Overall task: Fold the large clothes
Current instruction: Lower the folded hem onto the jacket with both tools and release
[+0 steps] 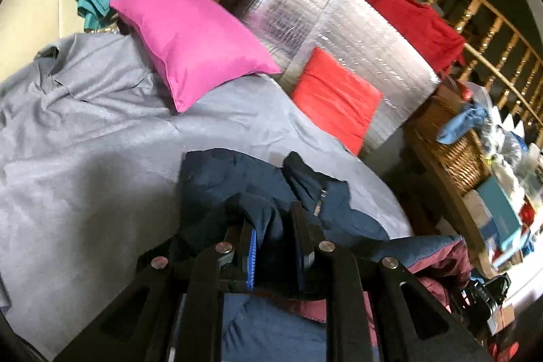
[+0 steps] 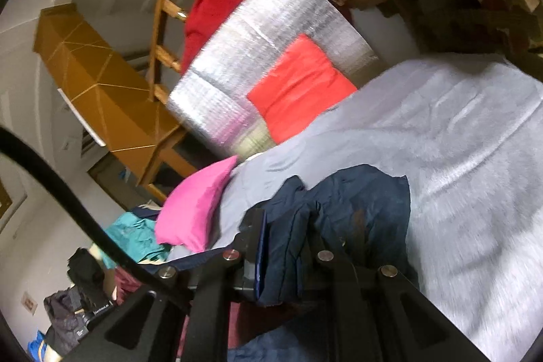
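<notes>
Both grippers angled down over grey bedspread (image 1: 101, 141): left gripper (image 1: 275, 226) and right gripper (image 2: 288, 226) each pinched on dark navy jacket (image 1: 237, 178).

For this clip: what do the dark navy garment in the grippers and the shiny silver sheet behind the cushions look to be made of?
Dark navy garment: seemingly thin woven synthetic, matte, judging by its crisp creases and metal zipper; it looks like a jacket. Shiny silver sheet: probably foil-faced bubble insulation, given its mirror-like glints over a regular quilted grid.
</notes>
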